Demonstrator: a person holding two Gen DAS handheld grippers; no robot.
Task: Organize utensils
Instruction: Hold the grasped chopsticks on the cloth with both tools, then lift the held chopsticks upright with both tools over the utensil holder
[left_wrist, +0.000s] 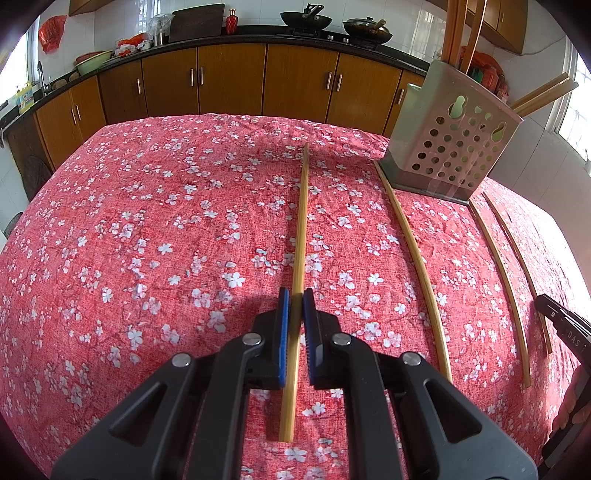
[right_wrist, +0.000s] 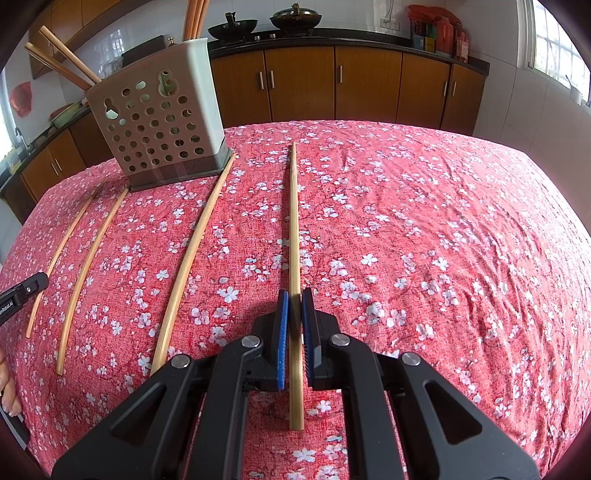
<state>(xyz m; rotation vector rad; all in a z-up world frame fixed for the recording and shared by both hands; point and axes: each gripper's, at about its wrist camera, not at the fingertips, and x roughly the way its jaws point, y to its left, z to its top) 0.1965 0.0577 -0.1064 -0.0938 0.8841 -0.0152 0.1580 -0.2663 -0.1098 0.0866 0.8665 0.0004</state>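
Observation:
My left gripper (left_wrist: 295, 299) is shut on a bamboo chopstick (left_wrist: 301, 229) that points away over the red flowered tablecloth (left_wrist: 147, 221). My right gripper (right_wrist: 294, 297) is shut on another bamboo chopstick (right_wrist: 293, 221) in the same way. A grey perforated utensil holder (left_wrist: 450, 144) stands at the far right in the left wrist view and at the far left in the right wrist view (right_wrist: 159, 122). It holds several chopsticks upright. Three loose chopsticks (left_wrist: 417, 258) lie between the grippers, also shown in the right wrist view (right_wrist: 188, 254).
The table drops off at its far edge toward wooden kitchen cabinets (left_wrist: 229, 81) with woks on the counter. The right gripper's body (left_wrist: 561, 321) shows at the right edge of the left wrist view. The left gripper's body (right_wrist: 22, 291) shows at the left edge of the right wrist view.

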